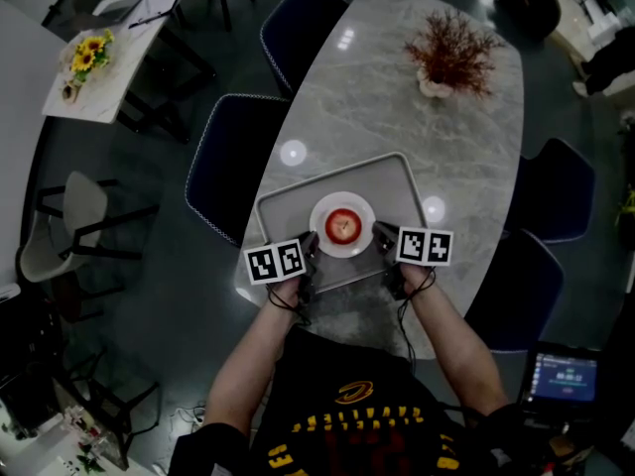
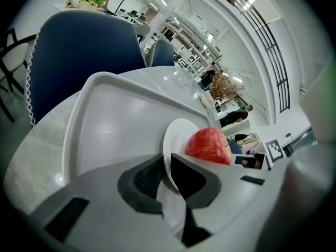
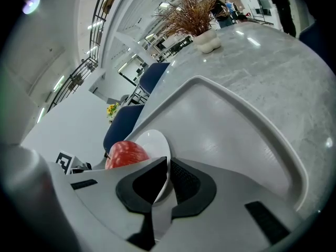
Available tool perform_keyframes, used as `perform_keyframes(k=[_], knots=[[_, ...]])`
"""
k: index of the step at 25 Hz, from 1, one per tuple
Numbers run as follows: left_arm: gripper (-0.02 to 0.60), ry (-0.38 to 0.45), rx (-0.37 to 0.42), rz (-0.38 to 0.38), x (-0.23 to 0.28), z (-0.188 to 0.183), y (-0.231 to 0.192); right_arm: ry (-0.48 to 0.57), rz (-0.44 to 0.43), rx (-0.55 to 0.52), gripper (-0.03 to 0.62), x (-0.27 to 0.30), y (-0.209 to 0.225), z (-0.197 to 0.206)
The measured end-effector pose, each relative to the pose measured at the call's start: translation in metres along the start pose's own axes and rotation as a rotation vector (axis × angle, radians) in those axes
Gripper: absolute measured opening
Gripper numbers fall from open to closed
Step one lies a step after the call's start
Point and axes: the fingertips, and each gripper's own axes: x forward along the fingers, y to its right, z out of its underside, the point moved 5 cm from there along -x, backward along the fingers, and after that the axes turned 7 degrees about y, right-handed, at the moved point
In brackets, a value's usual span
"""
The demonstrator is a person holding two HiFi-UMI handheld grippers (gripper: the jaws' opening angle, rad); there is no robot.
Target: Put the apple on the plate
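A red apple [image 1: 343, 226] sits in the middle of a small white plate [image 1: 319, 216], which rests inside a grey tray [image 1: 298, 184] on the marble table. My left gripper [image 1: 313, 252] is at the plate's left rim and my right gripper [image 1: 380, 234] at its right rim. In the left gripper view the plate [image 2: 176, 135] edge runs between the jaws of the left gripper [image 2: 167, 175], with the apple [image 2: 207, 145] just beyond. The right gripper view shows the right gripper [image 3: 168, 180] shut on the plate [image 3: 155, 143] rim, the apple [image 3: 126, 154] behind.
The tray [image 2: 105, 119] has raised sides around the plate. A vase of dried reddish branches [image 1: 451, 62] stands at the table's far end. Dark blue chairs [image 1: 233, 157] flank the oval table [image 1: 466, 167] on both sides.
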Motion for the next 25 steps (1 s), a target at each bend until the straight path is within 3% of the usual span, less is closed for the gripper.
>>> perform_keyframes(k=[8,14,21,25], knots=[[0.059,0.022,0.048,-0.045,-0.002,-0.004,-0.001,0.002,0.038,-0.046,0.026,-0.002,0.000,-0.002],[0.061,0.076,0.100,-0.081,-0.020,-0.005,0.001,0.069,0.064,-0.171,0.026,-0.021,-0.008,-0.013],[0.060,0.206,0.102,0.015,-0.050,-0.005,0.028,0.150,0.082,-0.463,0.025,-0.060,-0.030,-0.022],[0.060,0.234,0.179,0.070,-0.068,0.008,0.057,0.178,-0.036,-0.437,0.025,-0.092,-0.041,-0.009]])
